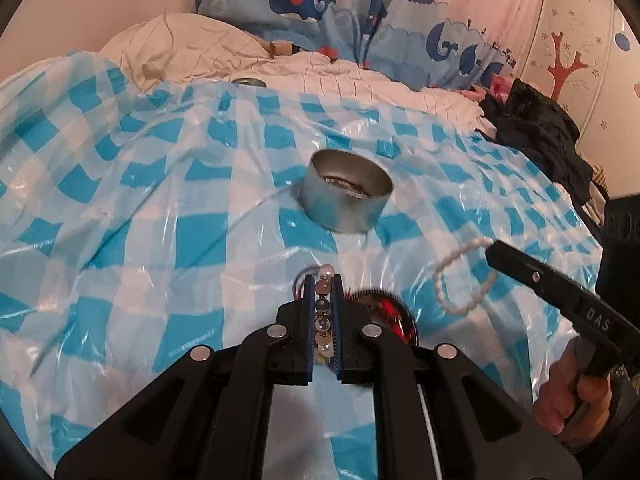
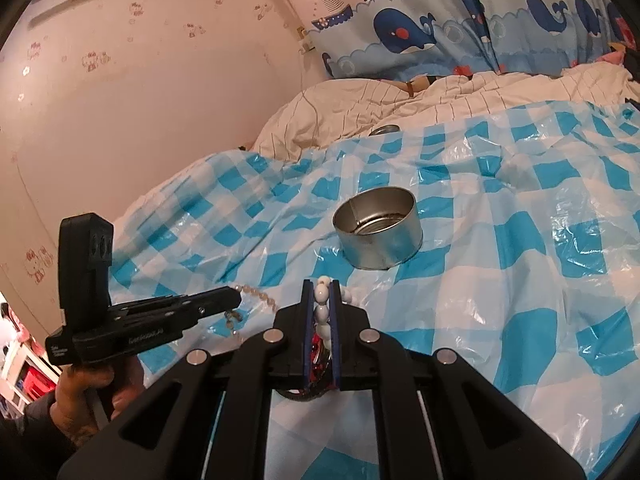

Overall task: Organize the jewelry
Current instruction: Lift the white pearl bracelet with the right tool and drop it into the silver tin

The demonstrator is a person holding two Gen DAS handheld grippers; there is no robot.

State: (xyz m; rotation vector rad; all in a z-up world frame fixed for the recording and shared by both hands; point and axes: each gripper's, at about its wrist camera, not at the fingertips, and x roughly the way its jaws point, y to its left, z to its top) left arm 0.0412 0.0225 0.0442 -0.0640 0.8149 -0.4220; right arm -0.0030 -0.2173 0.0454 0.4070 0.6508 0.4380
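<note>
Blue-and-white checked plastic sheeting (image 1: 168, 208) covers the bed and carries everything. Above it, the left gripper (image 1: 323, 280) is clamped narrowly on a bracelet of mixed clear, brown and dark beads (image 1: 323, 312), which runs in a line between its blue-edged pads. The right gripper (image 2: 322, 286) is likewise pinched on a white bead bracelet (image 2: 321, 300); from the left wrist view that white loop (image 1: 460, 280) hangs free off the gripper tip, clear of the sheet. Just below and between the two grippers lies a dark round piece with red inside (image 1: 388, 312), partly hidden by the fingers. Beyond the grippers, near the middle of the sheet, stands an open round metal tin (image 2: 380, 236), upright, with something shiny lying in its bottom. Farther back, a small round metal lid (image 1: 249, 82) rests at the edge of a cream quilt (image 1: 192, 48). A whale-print curtain (image 2: 460, 32) hangs behind the bed.
</note>
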